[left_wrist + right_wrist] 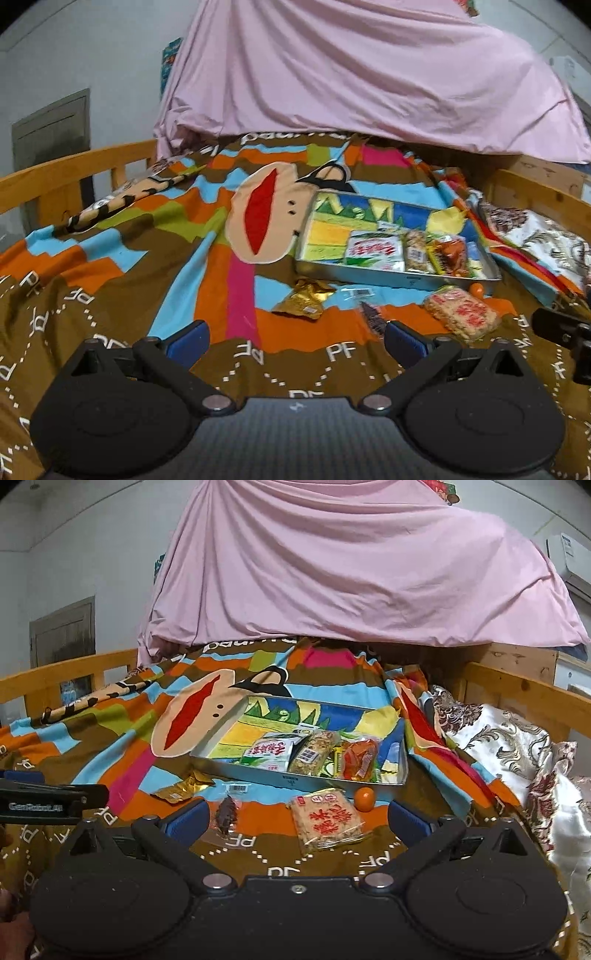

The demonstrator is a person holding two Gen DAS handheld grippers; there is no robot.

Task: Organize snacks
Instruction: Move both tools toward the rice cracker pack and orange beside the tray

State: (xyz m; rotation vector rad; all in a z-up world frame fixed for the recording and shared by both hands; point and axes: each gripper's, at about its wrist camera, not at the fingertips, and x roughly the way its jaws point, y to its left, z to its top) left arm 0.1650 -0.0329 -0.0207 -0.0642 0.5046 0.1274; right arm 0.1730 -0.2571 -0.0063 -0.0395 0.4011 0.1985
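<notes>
A metal tray (295, 780) (369, 275) sits on the patterned blanket and holds several snack packets along its near side. In front of it on the blanket lie a gold packet (183, 788) (304, 299), a clear packet with a dark snack (227, 812) (371, 314), a rice cracker pack with red print (327, 821) (461, 314) and a small orange (364, 797) (478, 289). My right gripper (295, 818) is open and empty, just short of the cracker pack. My left gripper (295, 338) is open and empty, short of the gold packet.
Wooden bed rails (74, 672) (517, 686) run along both sides. A floral pillow (517, 746) lies to the right of the tray. A pink sheet (351, 572) hangs behind the bed. The left gripper also shows at the left edge of the right wrist view (44, 801).
</notes>
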